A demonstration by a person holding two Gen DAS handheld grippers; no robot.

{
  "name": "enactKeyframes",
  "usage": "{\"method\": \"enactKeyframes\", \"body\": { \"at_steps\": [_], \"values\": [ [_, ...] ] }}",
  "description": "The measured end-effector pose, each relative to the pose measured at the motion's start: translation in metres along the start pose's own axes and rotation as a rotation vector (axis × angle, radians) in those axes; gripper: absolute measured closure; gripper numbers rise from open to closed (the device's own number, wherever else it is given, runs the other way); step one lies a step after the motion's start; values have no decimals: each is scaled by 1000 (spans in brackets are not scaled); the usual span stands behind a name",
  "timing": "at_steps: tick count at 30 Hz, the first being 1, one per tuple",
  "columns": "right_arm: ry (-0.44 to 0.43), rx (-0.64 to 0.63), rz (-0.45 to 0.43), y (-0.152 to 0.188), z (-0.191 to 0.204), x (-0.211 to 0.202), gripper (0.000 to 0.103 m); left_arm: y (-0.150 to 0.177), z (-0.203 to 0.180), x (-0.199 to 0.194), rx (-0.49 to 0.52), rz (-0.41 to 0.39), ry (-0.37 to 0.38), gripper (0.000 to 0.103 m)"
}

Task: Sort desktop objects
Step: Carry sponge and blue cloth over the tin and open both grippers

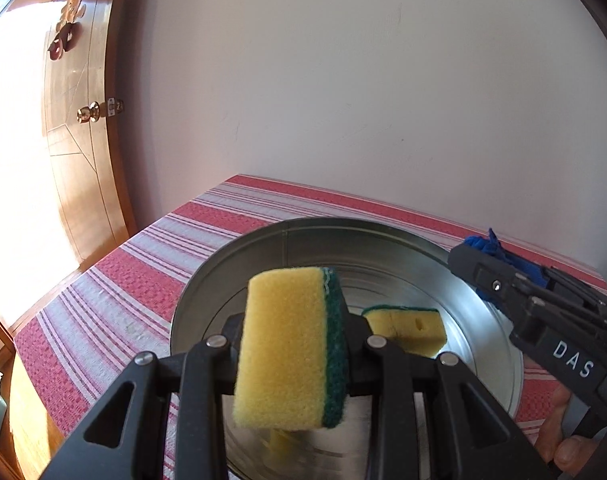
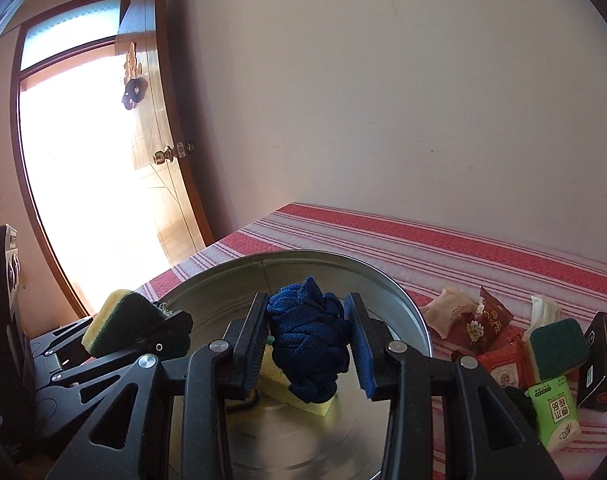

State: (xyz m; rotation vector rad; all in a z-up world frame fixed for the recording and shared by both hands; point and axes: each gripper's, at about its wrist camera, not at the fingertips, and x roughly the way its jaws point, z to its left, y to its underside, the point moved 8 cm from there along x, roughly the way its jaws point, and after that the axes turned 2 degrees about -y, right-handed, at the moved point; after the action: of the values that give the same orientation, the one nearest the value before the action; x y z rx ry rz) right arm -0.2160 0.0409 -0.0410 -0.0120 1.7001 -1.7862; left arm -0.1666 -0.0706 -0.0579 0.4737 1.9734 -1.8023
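Harsh daylight, strong fisheye warp.
Doorway (image 2: 83, 184) blown out at left; glare on metal tin (image 1: 499, 344); dark vignette in corners.

Matte black left claw (image 1: 291, 344), silver rivets on its linkage arms; right claw (image 2: 309, 344) has blue-faced pads, white "DAS" lettering behind, bare fingers (image 1: 563, 436) gripping.

left claw (image 1: 293, 344) clamps sponge (image 1: 291, 344) | above metal tin (image 1: 231, 256) | second sponge (image 1: 407, 326) inside
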Motion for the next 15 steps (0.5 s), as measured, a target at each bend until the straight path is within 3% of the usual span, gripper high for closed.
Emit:
{"method": "enactKeyframes", "body": {
  "at_steps": [15],
  "values": [
    [42,-27,35,16,-7,7,62,8,-18,9,30,19,-5,73]
  ]
}}
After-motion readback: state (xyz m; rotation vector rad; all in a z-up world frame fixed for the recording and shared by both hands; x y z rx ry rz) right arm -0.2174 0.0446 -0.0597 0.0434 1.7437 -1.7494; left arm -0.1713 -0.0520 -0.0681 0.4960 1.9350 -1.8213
